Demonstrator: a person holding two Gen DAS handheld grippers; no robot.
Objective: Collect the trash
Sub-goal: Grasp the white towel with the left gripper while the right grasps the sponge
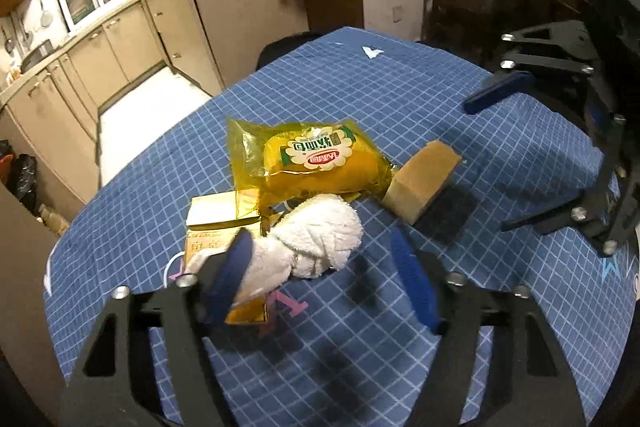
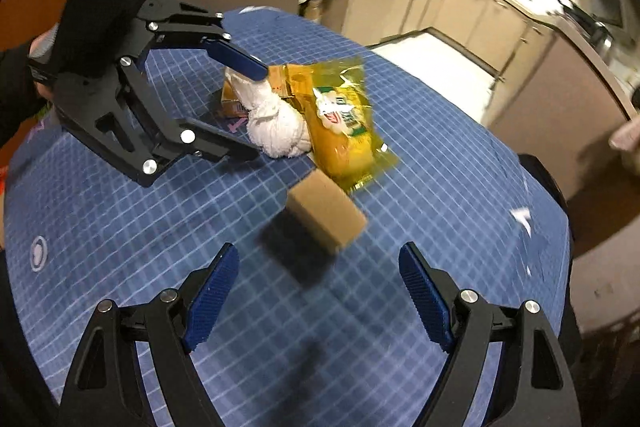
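Two grippers hang over the blue checked surface [image 1: 400,99]. The left gripper [image 1: 324,267] has its jaws apart around the white knotted cloth [image 1: 316,239]; the right gripper [image 2: 316,299] has its jaws wide apart near the tan sponge block [image 2: 326,217].

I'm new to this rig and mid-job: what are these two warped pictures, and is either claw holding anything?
Each picture comes from a fisheye camera on a hand-held claw. The left gripper straddles a white rolled cloth; one pad touches it, the other stands clear, so it is not clamped yet. The right gripper is open and empty above a tan sponge. On the blue checked table also lie a yellow snack packet and a gold box.
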